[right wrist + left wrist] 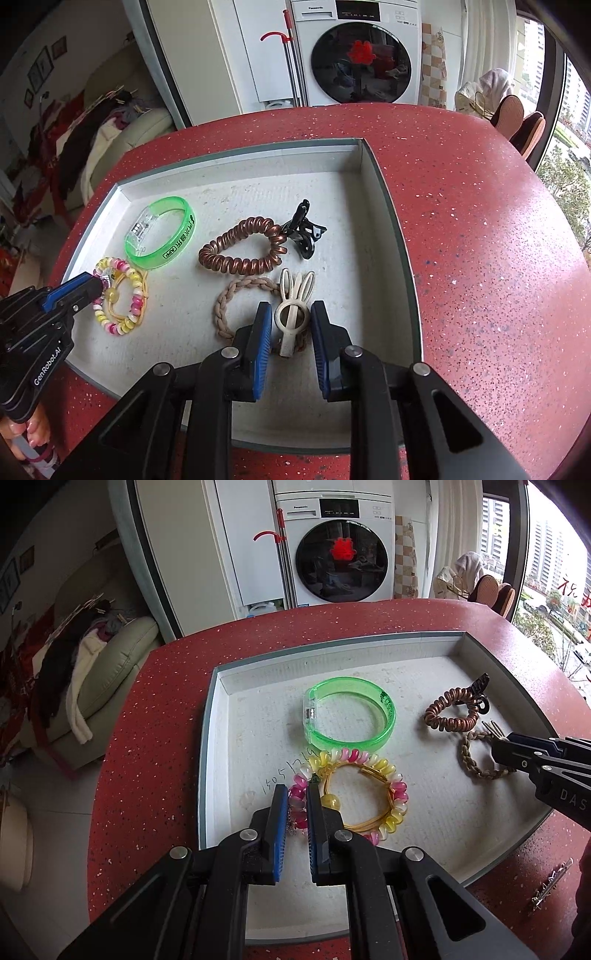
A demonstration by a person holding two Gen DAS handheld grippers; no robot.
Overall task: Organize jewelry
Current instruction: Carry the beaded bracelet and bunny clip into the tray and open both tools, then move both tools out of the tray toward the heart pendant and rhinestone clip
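In the tray (388, 206) we see a green bangle (162, 230), our left gripper (297, 805) pinching the beaded coil (384, 797), our right gripper (291, 323) half-open around the rabbit clip (293, 314).

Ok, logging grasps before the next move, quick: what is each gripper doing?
Left gripper: shut on the pink-and-yellow spiral hair tie.
Right gripper: open, fingers either side of the cream rabbit-eared hair clip, not yet gripping.
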